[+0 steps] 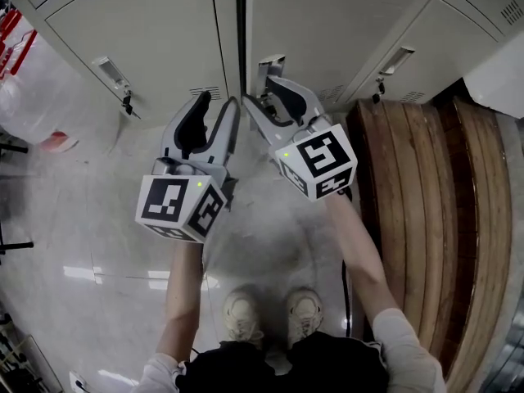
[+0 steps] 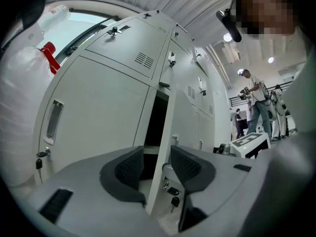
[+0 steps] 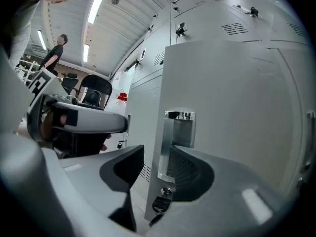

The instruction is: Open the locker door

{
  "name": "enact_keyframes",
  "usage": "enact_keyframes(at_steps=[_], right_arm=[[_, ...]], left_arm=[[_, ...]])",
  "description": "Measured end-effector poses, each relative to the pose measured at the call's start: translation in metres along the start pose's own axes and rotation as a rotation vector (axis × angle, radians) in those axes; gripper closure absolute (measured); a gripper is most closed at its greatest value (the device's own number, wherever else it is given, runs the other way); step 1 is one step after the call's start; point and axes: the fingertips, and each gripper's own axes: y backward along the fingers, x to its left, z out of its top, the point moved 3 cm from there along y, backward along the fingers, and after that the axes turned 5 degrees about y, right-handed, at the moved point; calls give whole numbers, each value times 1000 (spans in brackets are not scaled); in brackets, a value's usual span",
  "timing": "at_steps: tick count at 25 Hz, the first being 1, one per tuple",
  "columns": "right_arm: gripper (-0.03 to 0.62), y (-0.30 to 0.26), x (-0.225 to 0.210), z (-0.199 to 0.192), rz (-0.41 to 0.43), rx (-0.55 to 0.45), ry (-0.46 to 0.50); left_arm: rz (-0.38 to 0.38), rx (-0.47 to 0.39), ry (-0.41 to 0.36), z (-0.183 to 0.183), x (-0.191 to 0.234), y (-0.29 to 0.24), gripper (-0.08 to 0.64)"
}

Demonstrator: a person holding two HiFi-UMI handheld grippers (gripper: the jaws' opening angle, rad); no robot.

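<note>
The grey locker door (image 1: 327, 23) stands slightly ajar, with a dark gap (image 1: 241, 23) along its left edge. Its chrome handle (image 1: 270, 64) sits near that edge, keys (image 2: 173, 194) hanging below it. My left gripper (image 1: 217, 105) is open and its jaws straddle the door's free edge (image 2: 165, 132) without pressing on it. My right gripper (image 1: 260, 90) is open too. In the right gripper view one pad lies in the recess behind the handle (image 3: 175, 142) and the other stands clear of the door edge. The key (image 3: 160, 204) hangs just under the handle.
A closed locker (image 1: 139, 31) with its own handle (image 1: 110, 72) stands to the left. A wooden bench (image 1: 417, 203) runs along the right. A plastic-wrapped bundle (image 1: 24, 88) sits at the far left. People (image 2: 254, 102) stand far off.
</note>
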Motion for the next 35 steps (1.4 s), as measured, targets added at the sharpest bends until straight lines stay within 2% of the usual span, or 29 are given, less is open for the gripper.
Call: enact_keyframes(at_steps=[8,15,16,18,23,28,32,35], right_arm=[[448,48,14,-1,69,9,49],[448,74,16,-3,59,14,30],[448,77,16,-4,52,19,28],[448,84,18,-4,38,24,31],[448,108,30,-25,17,50,6],[448,119,46,-39,44,76,-50],[449,128,63,-41,79,83,-59],[453,136,66,-40,72,74,-84]], left_arm=[[-168,52,-39,-7,-45,-16,400],[-271,124,-58,-15,-75,-19,403],[-282,126,-63,-16,-79,-19,422],[-287,118,-77,-18,-82,-18,457],[-292,128,-75,-18,-84,-18,460],[-301,140,-78,-19,-90,-15,462],[-307,153,-102,-21,-100,-12,465],[-314,156,-110,-24,-105,-10,465]])
